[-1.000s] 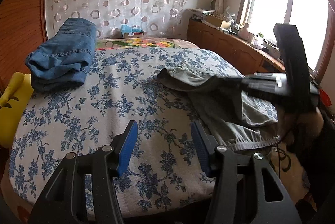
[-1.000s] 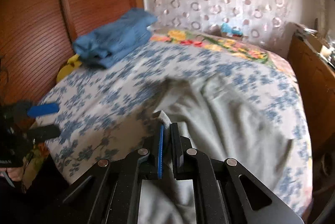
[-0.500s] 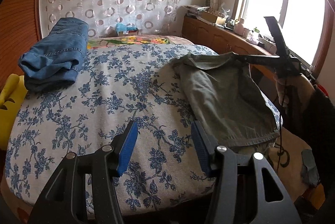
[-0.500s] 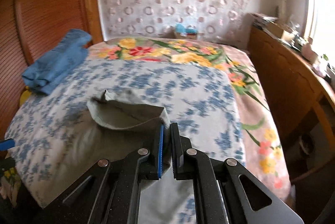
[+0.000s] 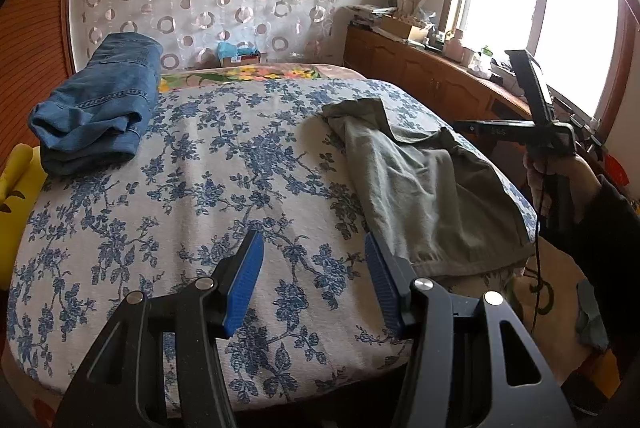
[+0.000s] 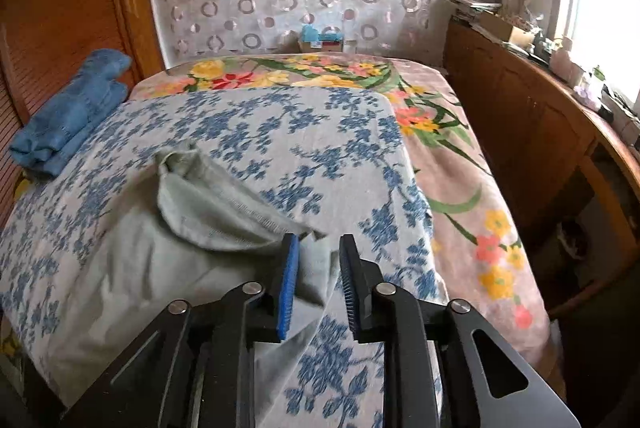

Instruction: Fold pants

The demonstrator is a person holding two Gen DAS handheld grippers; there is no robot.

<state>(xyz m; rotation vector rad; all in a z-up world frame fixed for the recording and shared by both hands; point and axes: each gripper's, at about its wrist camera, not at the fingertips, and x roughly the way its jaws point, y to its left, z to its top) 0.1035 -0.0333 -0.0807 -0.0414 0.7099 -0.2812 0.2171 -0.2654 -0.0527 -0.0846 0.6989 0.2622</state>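
The grey-green pants (image 5: 420,179) lie on the right side of the bed, with one end folded back over the rest. In the right wrist view that folded end (image 6: 208,211) reaches in between the fingers of my right gripper (image 6: 319,248). Its jaws are opening, and the blue pads (image 6: 289,280) stand clear of the cloth. My left gripper (image 5: 312,248) hovers open over the bed's near edge, left of the pants' waistband, with nothing between its fingers. A hand (image 5: 560,175) holds the right tool beyond the bed's right side.
The bed carries a blue-flowered cover (image 5: 200,167). A folded pair of blue jeans (image 5: 100,103) rests at its far left, with a yellow object (image 5: 16,179) beside it. A wooden cabinet (image 6: 520,115) with clutter runs along the right wall under the window. A brown wooden wall (image 6: 60,7) stands on the left.
My right gripper carried the pants' end across the bed to the right side, and its jaws have parted off the cloth. The left gripper has stayed open in place.
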